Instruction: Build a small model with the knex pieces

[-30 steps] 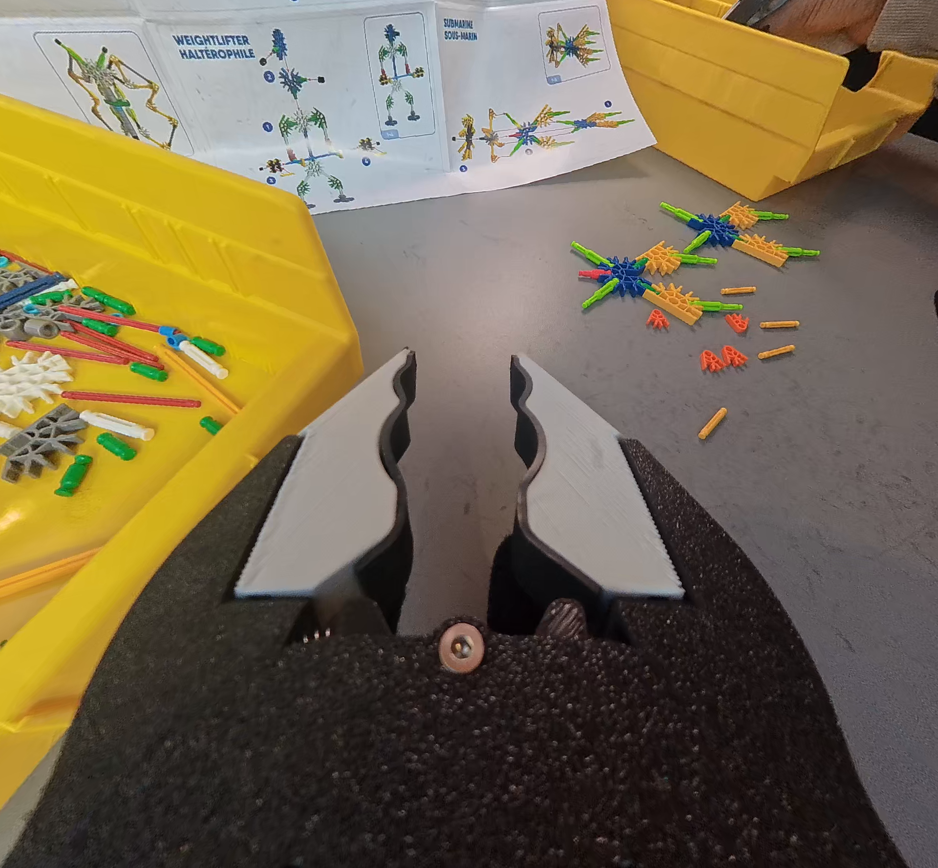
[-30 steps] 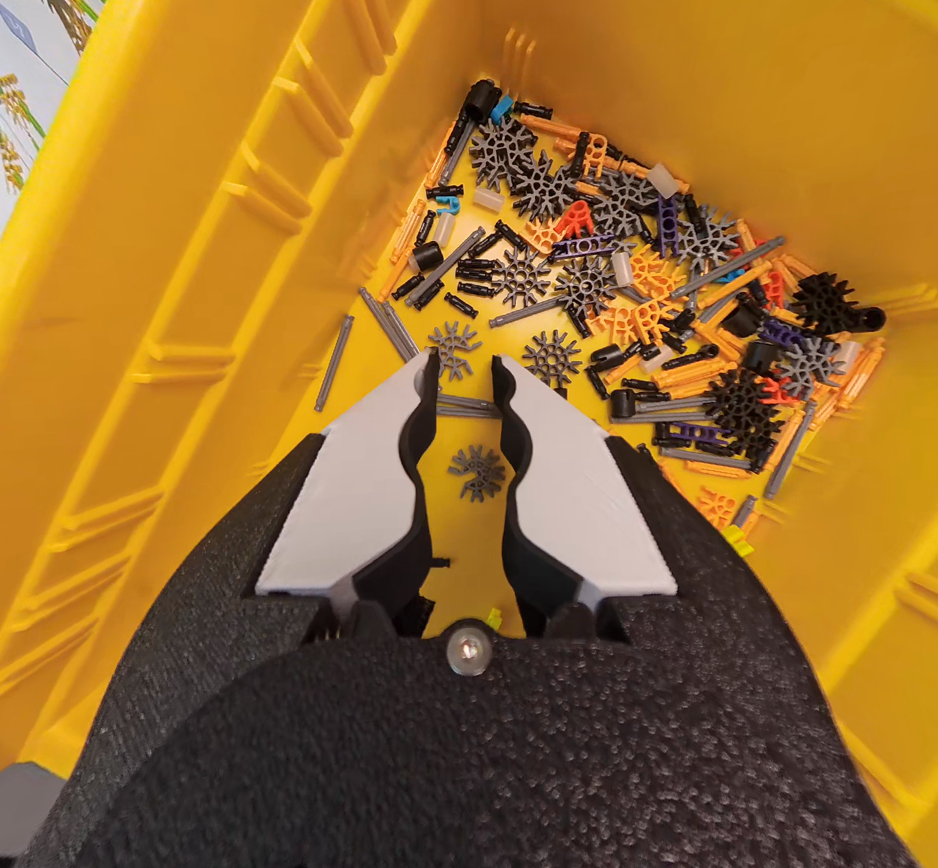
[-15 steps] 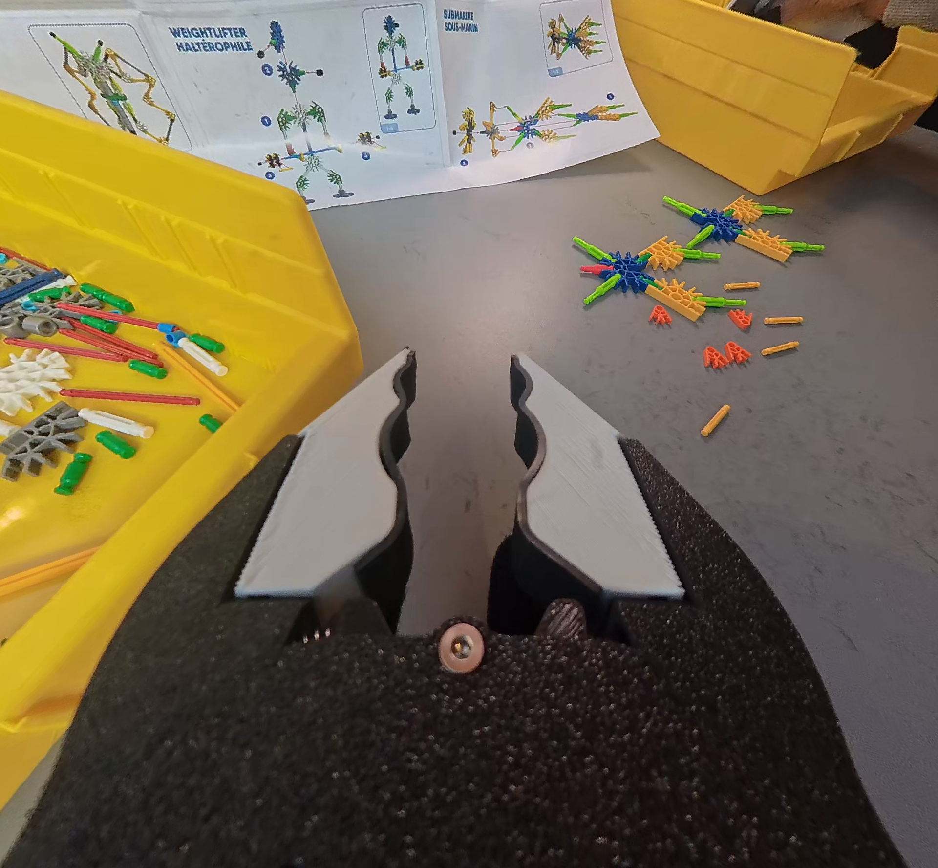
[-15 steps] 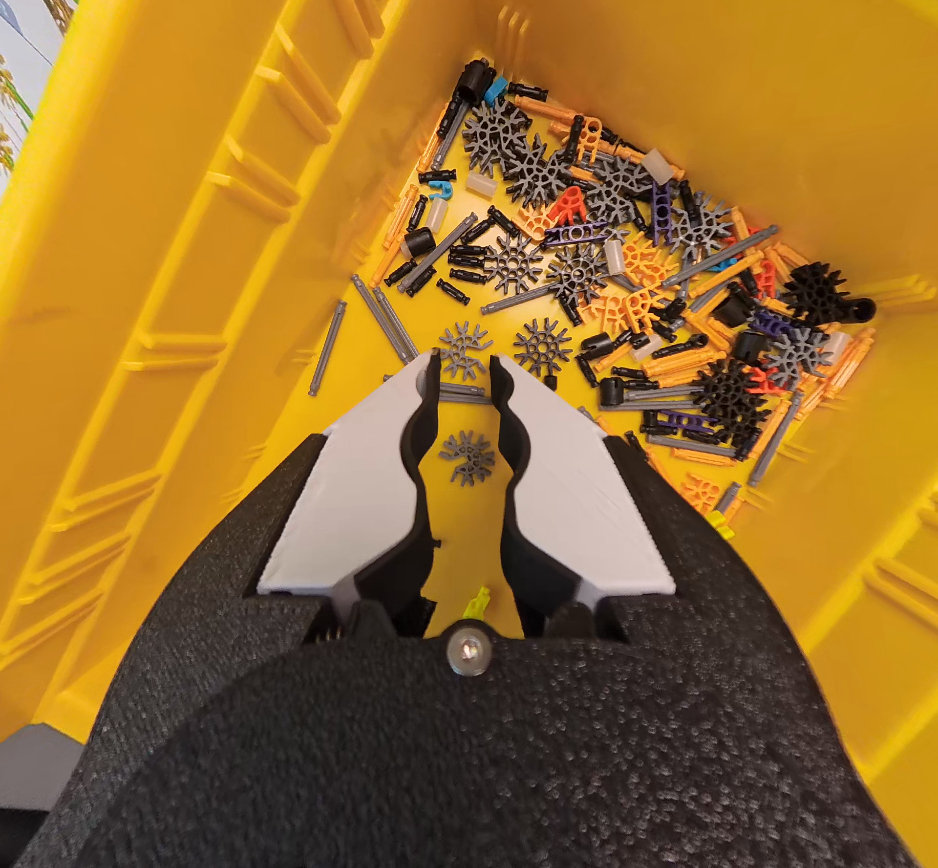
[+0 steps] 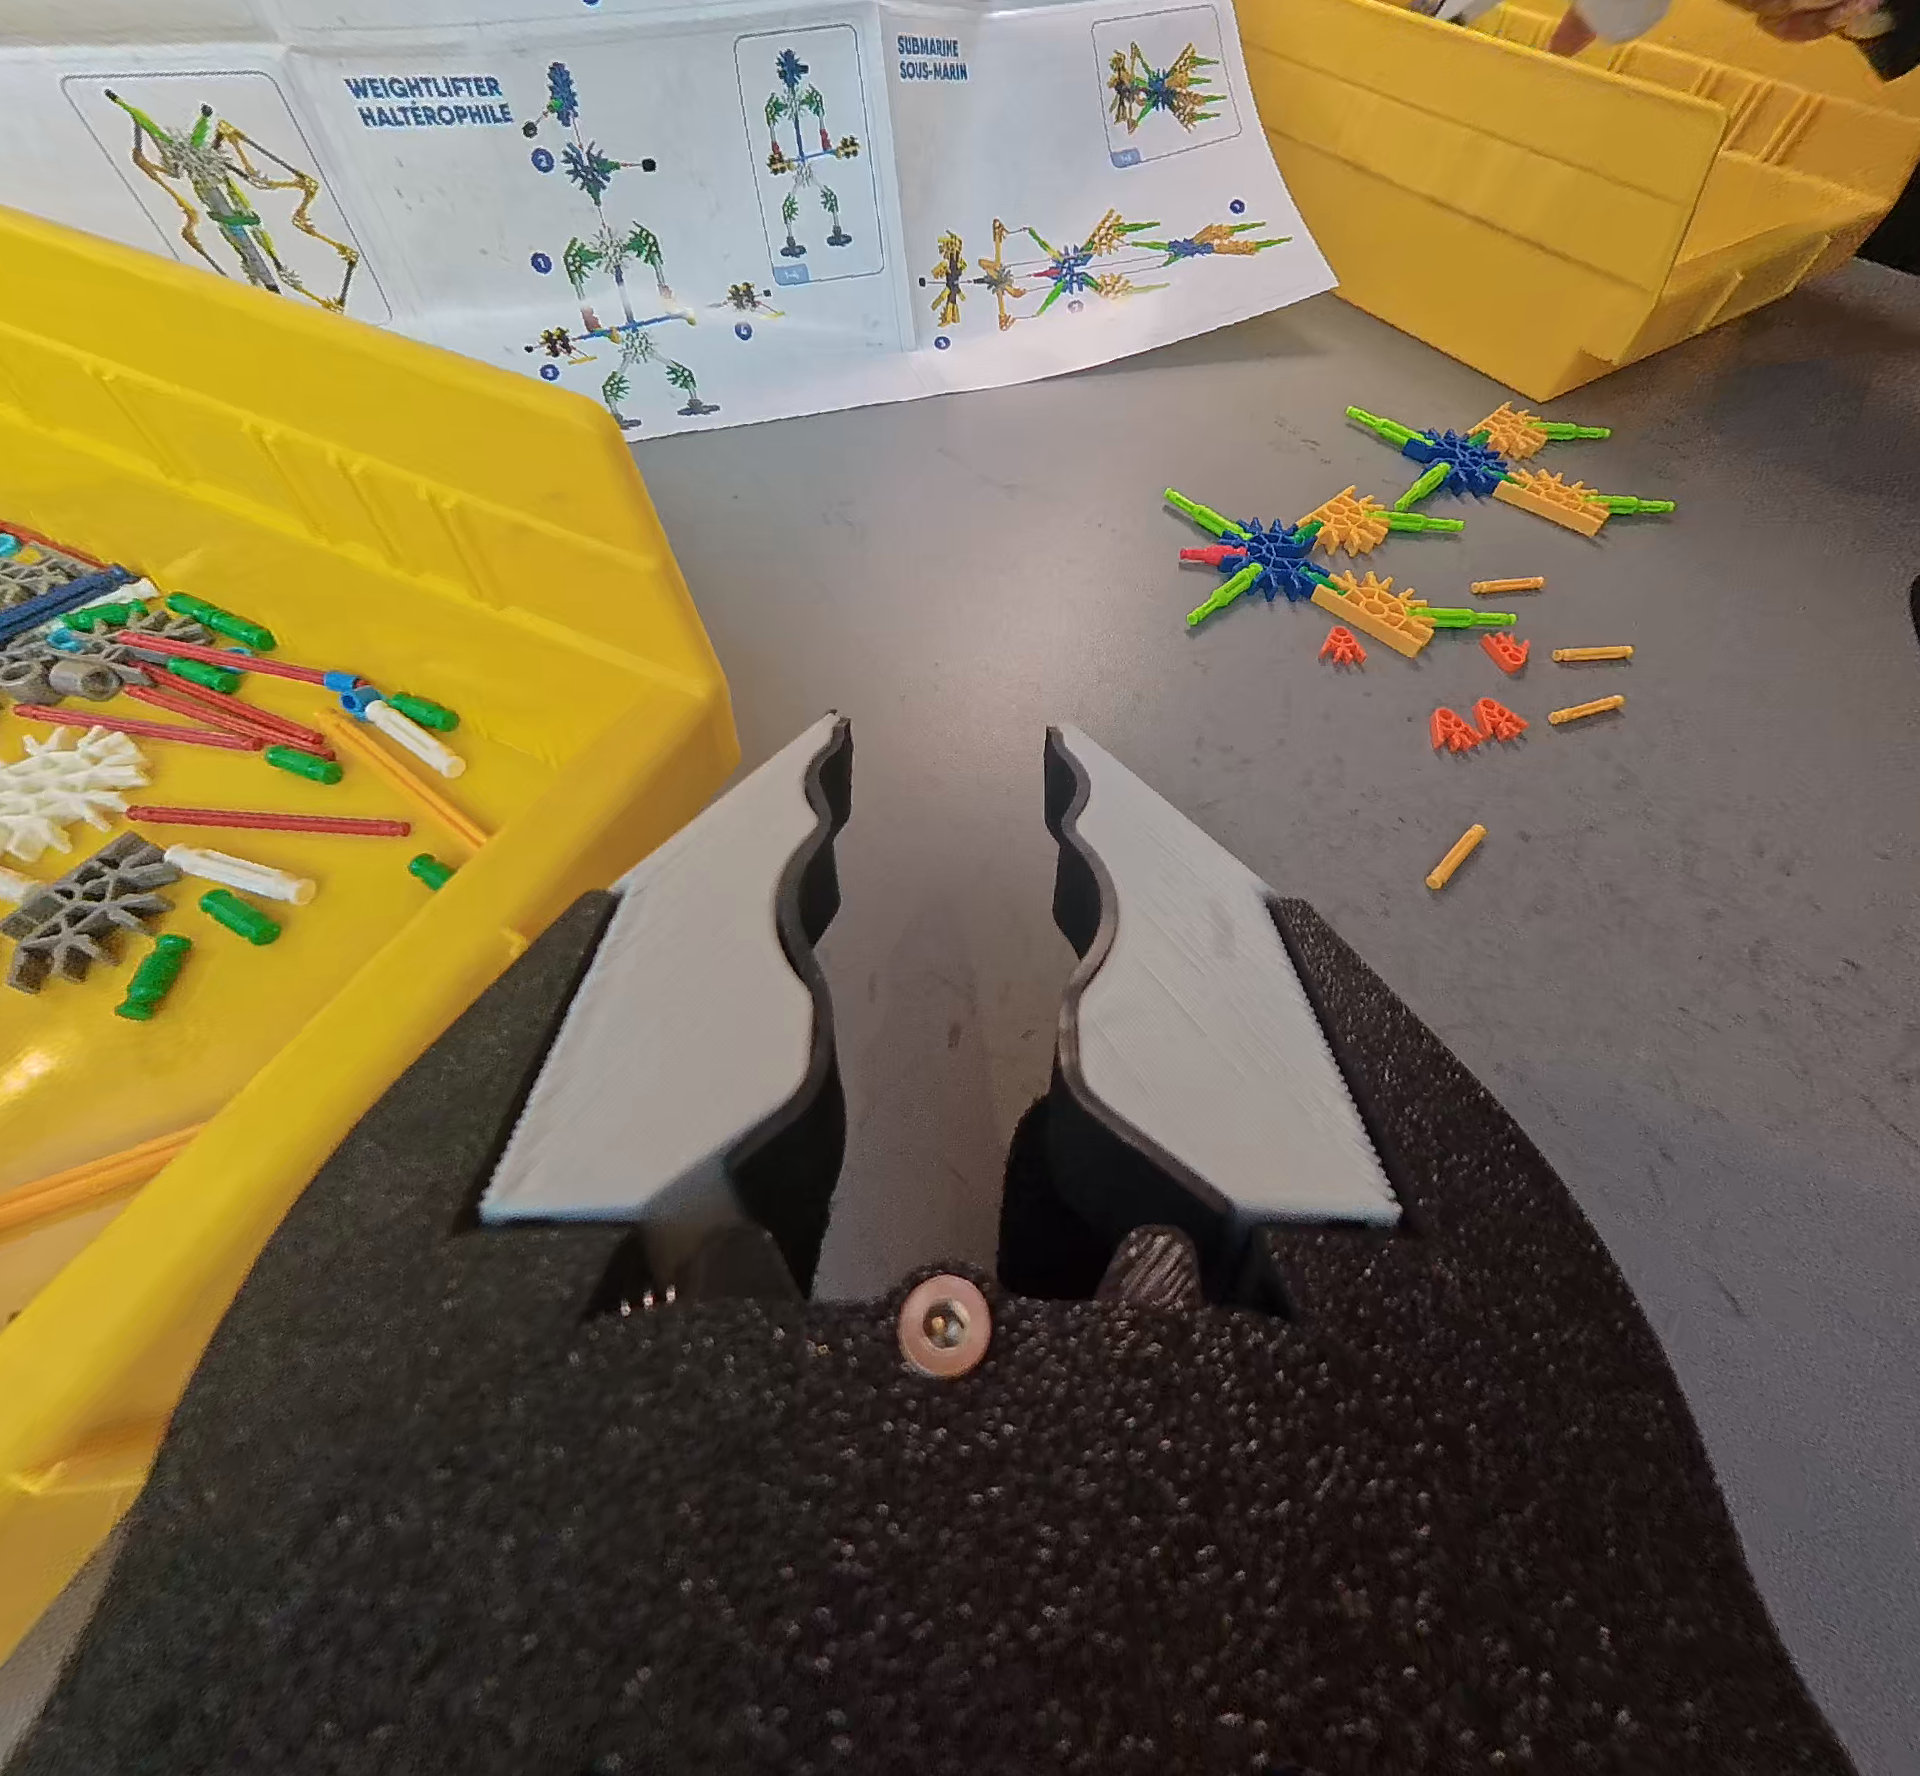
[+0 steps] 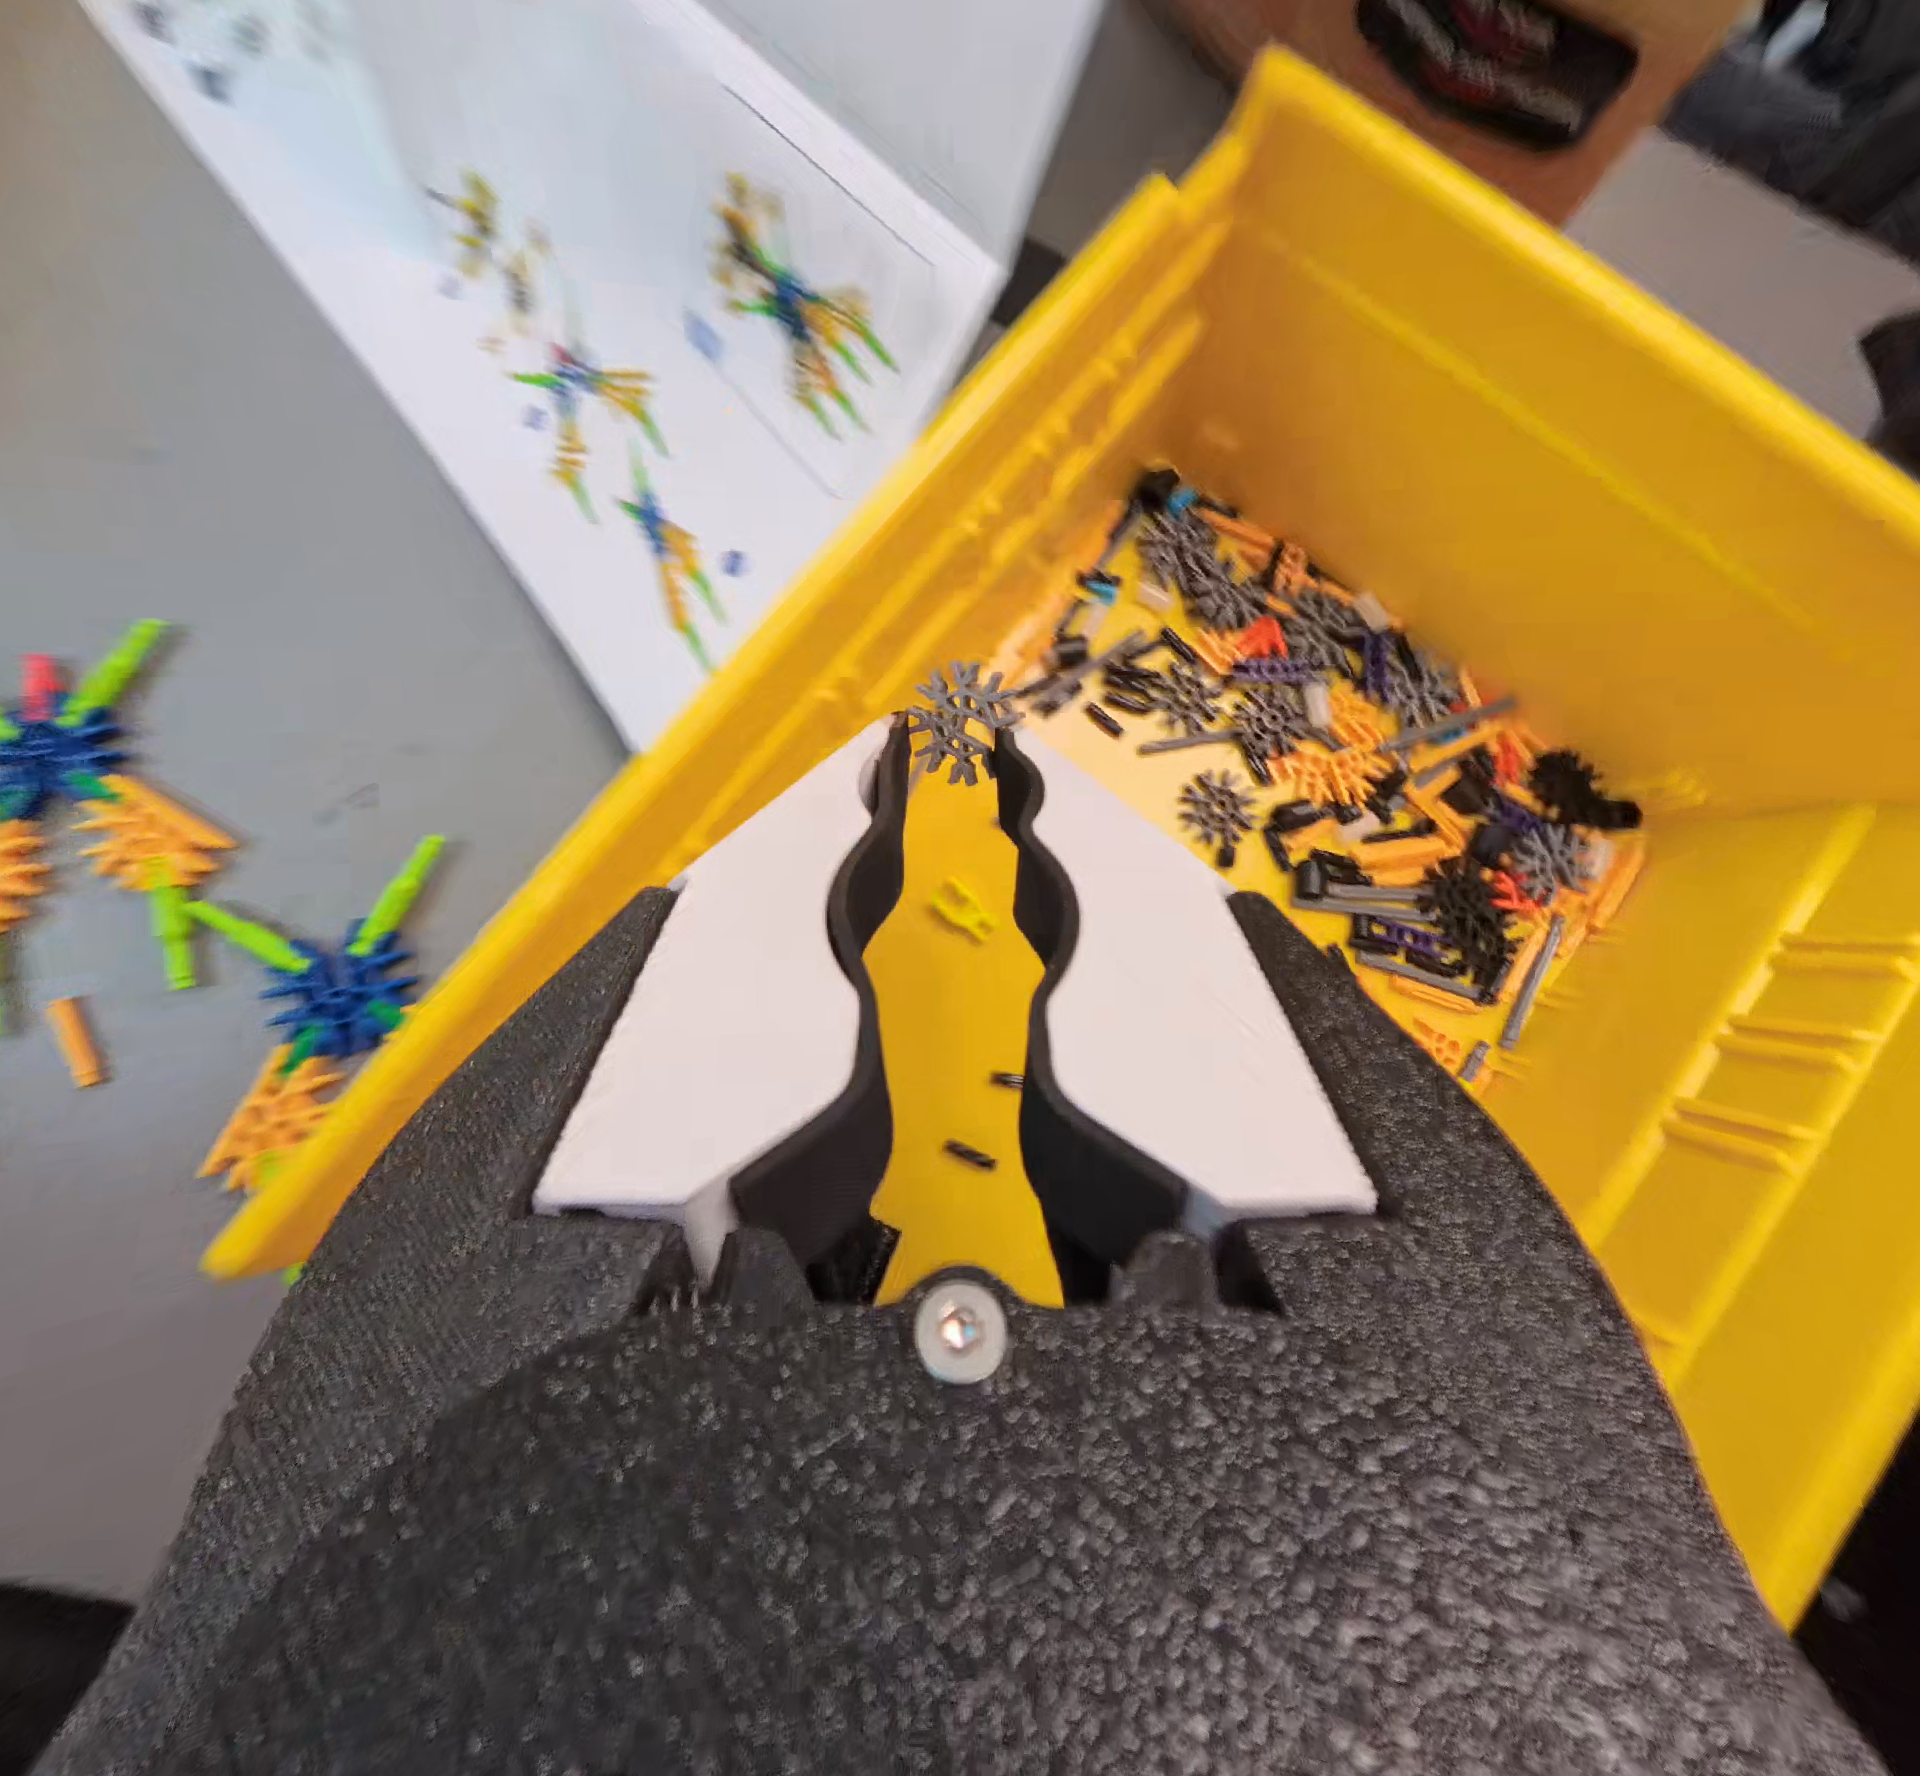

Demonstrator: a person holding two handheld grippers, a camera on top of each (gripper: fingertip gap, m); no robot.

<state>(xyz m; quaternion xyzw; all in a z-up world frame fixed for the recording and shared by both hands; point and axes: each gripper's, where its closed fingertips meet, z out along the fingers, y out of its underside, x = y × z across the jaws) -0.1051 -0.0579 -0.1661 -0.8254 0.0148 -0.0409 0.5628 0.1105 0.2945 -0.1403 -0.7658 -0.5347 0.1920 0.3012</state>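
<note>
1. My right gripper is pinching a grey snowflake-shaped connector between its fingertips, which are closed on the piece's lower edge; most of the connector is sticking up past the tips.
2. I am holding it above the near corner of a yellow bin, clear of the bin's floor, where a heap of grey, black and orange parts is lying (this view is blurred, so finer detail is hard to tell).
3. A small yellow clip is lying on the bin floor, showing in the gap between my fingers.
4. My left gripper is hovering over the grey table with its jaws apart and nothing between them.
5. Just to its left, another yellow bin is holding red rods, green and white pegs and a white snowflake connector.
6. Ahead on the right, two blue-hubbed assemblies with green spikes and orange fans are lying near loose orange pegs.
7. A folded instruction sheet is lying at the back of the table.
</note>
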